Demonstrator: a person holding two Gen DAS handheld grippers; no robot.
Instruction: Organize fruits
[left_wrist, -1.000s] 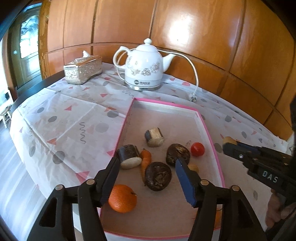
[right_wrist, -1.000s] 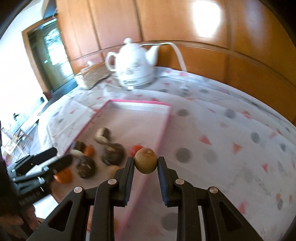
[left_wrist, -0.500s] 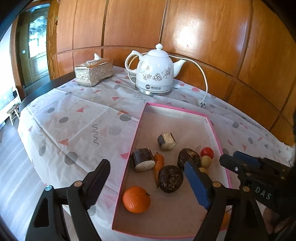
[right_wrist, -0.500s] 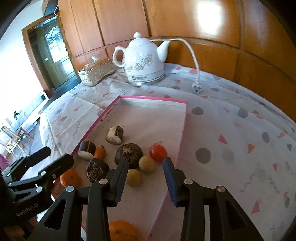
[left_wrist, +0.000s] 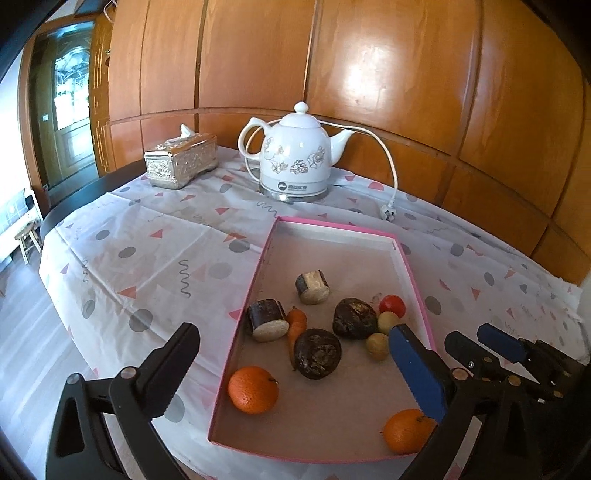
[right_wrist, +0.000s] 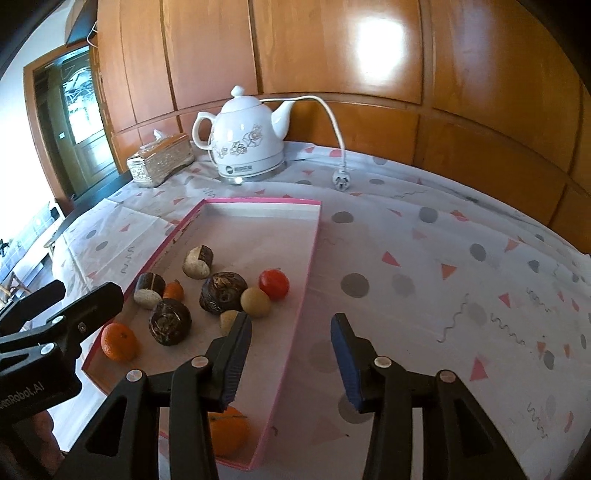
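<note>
Covering the round table, a patterned cloth (left_wrist: 155, 251) carried a white kettle (left_wrist: 295, 155) and a tissue box (left_wrist: 181, 160) at the back, well clear of the work. Nearer sat the pink-edged tray (left_wrist: 332, 227), evidently the collecting place, since every fruit lay inside it: two oranges (left_wrist: 253, 389), dark lumpy pieces (left_wrist: 317, 352), a red tomato (right_wrist: 273, 283) and two pale round fruits (right_wrist: 255, 302) touching each other. Both tools stood empty; the left gripper (left_wrist: 295, 365) gaped wide and opening over the tray, while the right gripper (right_wrist: 291, 354) was parting its jaws above the tray's right rim.
</note>
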